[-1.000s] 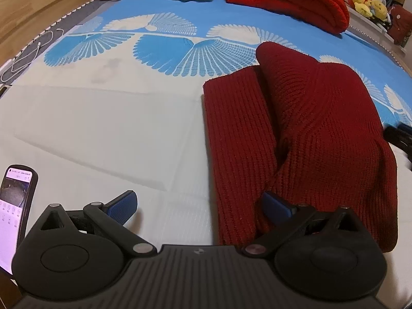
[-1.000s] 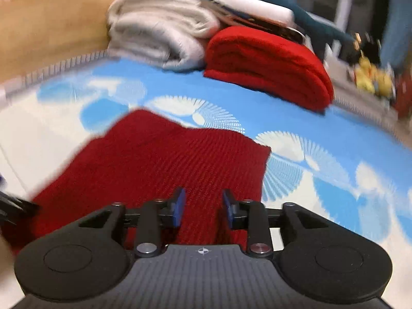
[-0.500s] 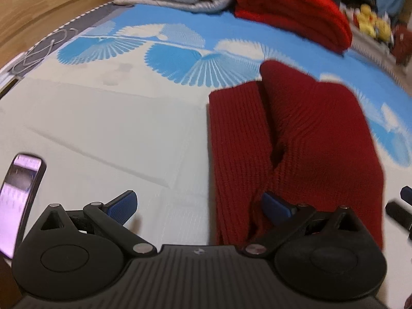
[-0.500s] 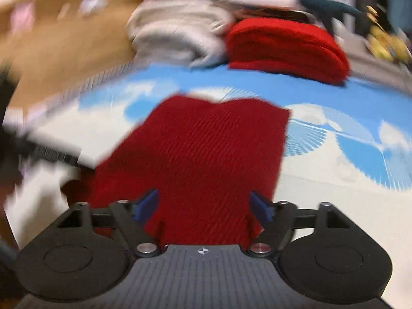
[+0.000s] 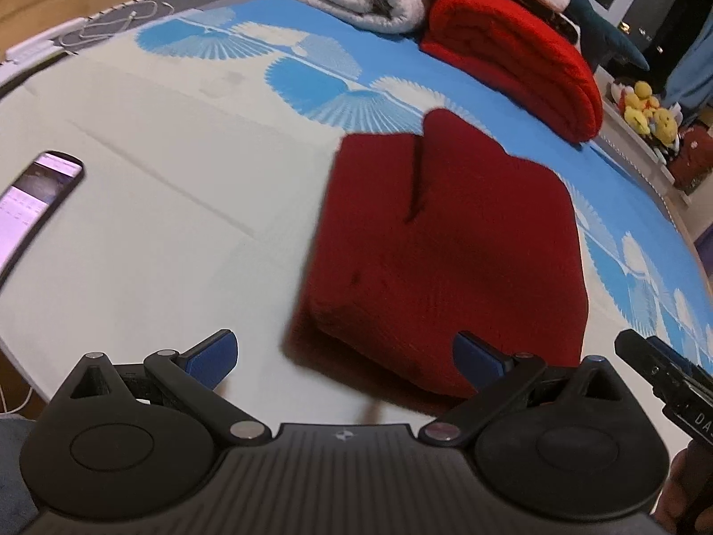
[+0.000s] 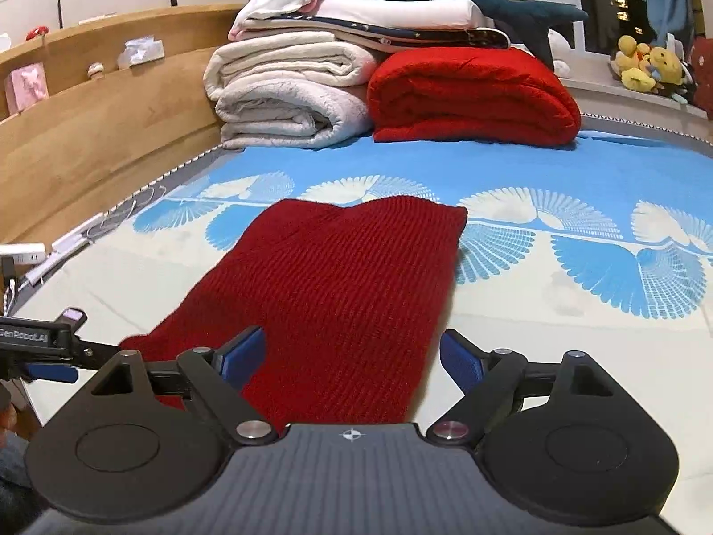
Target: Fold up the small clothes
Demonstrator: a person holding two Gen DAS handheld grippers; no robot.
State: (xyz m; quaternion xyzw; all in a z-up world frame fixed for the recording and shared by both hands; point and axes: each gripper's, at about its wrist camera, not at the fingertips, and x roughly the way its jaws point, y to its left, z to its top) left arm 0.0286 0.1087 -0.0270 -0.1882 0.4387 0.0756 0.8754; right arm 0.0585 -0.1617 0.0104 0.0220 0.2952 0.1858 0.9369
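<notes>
A dark red knitted garment [image 5: 445,245] lies folded on the blue and white bed sheet [image 5: 156,223]. It also shows in the right wrist view [image 6: 338,276] as a long folded strip. My left gripper [image 5: 343,356] is open and empty at the garment's near edge, its right finger over the cloth. My right gripper [image 6: 352,356] is open and empty, its fingers astride the garment's near end. The left gripper's tip shows at the left of the right wrist view [image 6: 40,347].
A phone [image 5: 31,205] with a lit screen lies on the sheet at the left. Folded grey blankets [image 6: 285,93] and a bright red blanket [image 6: 472,93] are stacked at the bed's head. A wooden bed frame [image 6: 89,133] runs along the left. Plush toys [image 6: 646,67] sit at the right.
The right gripper opened and let go of the garment, which now lies flatter and folded. Both grippers drew back toward the garment's near edge.
</notes>
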